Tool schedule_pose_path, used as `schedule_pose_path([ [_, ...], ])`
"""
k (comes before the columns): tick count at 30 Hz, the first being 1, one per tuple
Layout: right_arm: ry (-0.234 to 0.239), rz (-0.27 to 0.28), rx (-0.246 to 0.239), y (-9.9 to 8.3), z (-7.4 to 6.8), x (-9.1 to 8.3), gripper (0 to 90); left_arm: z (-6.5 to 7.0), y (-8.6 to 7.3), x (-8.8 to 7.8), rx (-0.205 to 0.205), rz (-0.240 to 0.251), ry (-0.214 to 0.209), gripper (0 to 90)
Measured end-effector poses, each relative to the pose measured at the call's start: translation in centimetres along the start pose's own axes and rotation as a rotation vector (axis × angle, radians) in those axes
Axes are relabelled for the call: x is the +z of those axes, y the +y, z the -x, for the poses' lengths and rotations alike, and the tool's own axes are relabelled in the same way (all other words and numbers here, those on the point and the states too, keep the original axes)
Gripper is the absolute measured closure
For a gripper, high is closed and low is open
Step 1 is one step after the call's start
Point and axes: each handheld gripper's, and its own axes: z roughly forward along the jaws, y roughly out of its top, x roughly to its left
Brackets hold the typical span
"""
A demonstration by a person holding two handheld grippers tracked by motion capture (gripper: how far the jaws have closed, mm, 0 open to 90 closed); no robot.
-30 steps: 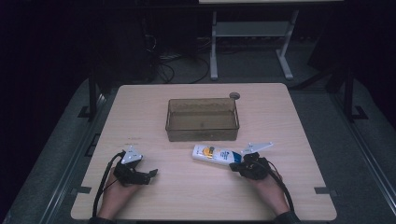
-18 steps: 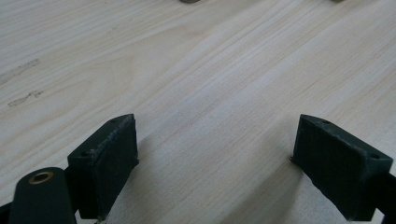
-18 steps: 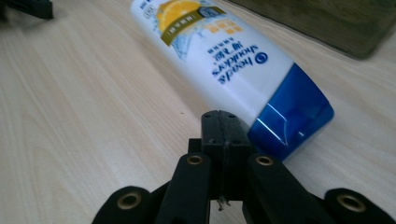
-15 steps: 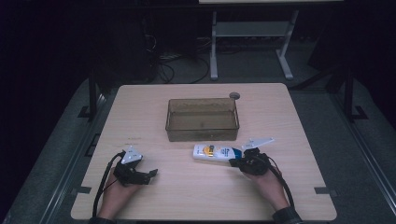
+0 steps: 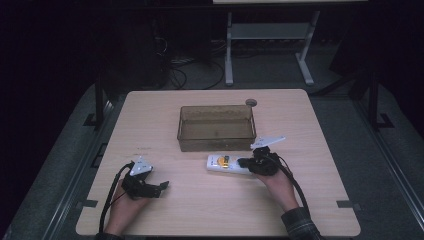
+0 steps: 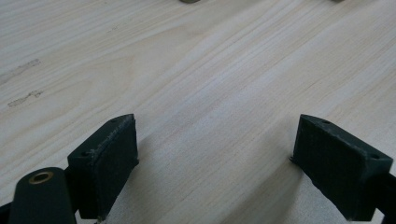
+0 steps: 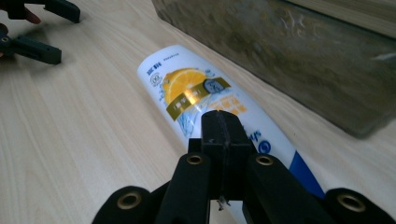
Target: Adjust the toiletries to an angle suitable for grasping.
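1. While the left gripper (image 5: 162,186) is resting with jaws apart at seven o'clock on the table (image 5: 150,115), the right gripper (image 7: 223,122), jaws pressed together, is hovering over the white tube (image 7: 201,100).
2. The tube is lying just at six o'clock of the brown bin (image 5: 216,128).
3. Opening wide, then lowering squarely across the tube's body, is probably advisable.

My closed right jaws hide part of the white plastic tube with the orange-slice label (image 7: 196,93); its small print beside the translucent brown bin (image 7: 299,60) blurs.
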Motion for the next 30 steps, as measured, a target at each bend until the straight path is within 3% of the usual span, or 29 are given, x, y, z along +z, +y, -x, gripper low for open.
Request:
schedule_pose_path([
  [17,0.009,-0.023,-0.025,3.2,-0.5,4.0,89.5,0.0,0.0,0.0,0.0,-0.001,-0.001,12.7],
  [30,-0.029,-0.079,-0.061,5.5,-1.2,7.5,89.5,0.0,0.0,0.0,0.0,-0.003,-0.001,12.7],
])
